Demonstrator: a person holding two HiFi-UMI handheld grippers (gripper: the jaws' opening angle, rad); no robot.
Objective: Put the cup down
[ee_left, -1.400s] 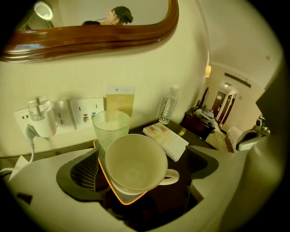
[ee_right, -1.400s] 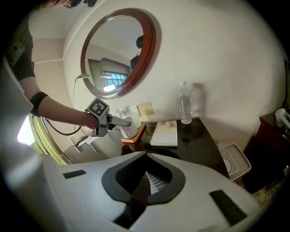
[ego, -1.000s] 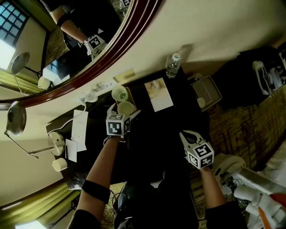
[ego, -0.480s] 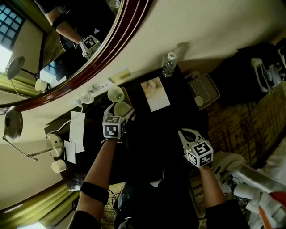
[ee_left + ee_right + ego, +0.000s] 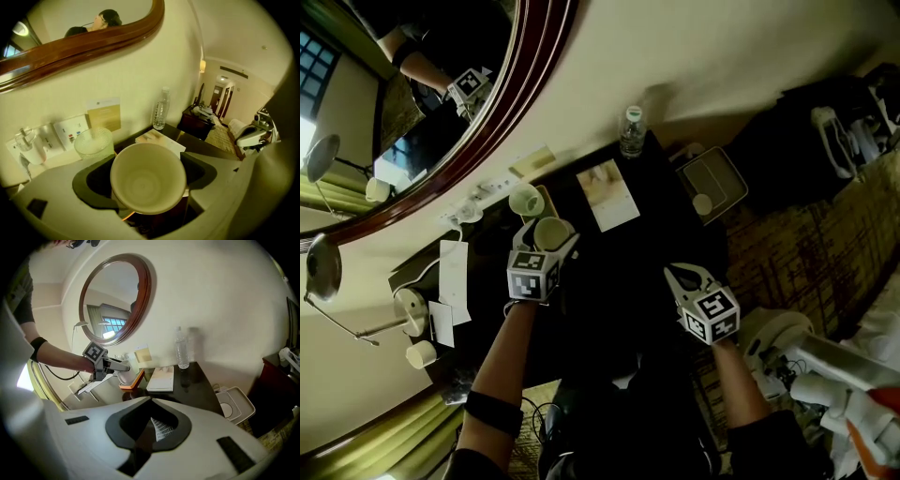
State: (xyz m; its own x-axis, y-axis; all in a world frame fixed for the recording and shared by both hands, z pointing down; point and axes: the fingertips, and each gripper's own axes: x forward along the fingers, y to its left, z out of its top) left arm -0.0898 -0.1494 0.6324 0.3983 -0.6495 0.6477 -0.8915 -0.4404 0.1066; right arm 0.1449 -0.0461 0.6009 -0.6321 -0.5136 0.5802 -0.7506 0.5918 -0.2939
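The cup (image 5: 148, 178), a cream round one with a wide open mouth, sits between the 2 jaws of the left hand-held gripper (image 5: 549, 234), at the far left part of the dark desk (image 5: 661, 234). The dark pads lie against its left and right sides, so the left hand-held gripper is grasping the cup. Its jaws have just been closing with the cup between them. In the left gripper view the cup's mouth faces the camera and fills the gap from pad to pad.

The cup hangs over an orange tray (image 5: 133, 379). A sliver of orange shows under its near edge, and I cannot tell whether its base touches the tray. Just beyond the cup, to its far left, stands a clear textured glass tumbler (image 5: 93, 143). To the right of the cup a pale booklet (image 5: 607, 194) lies flat on the desk. Farther off, by the wall, a clear plastic water bottle (image 5: 632, 131) stands upright. A dark wooden oval mirror (image 5: 525, 84) hangs on the wall above.

The right hand-held gripper (image 5: 680, 275) is clenched, jaws together with nothing between them. It is at the near right of the desk, well apart from the cup.
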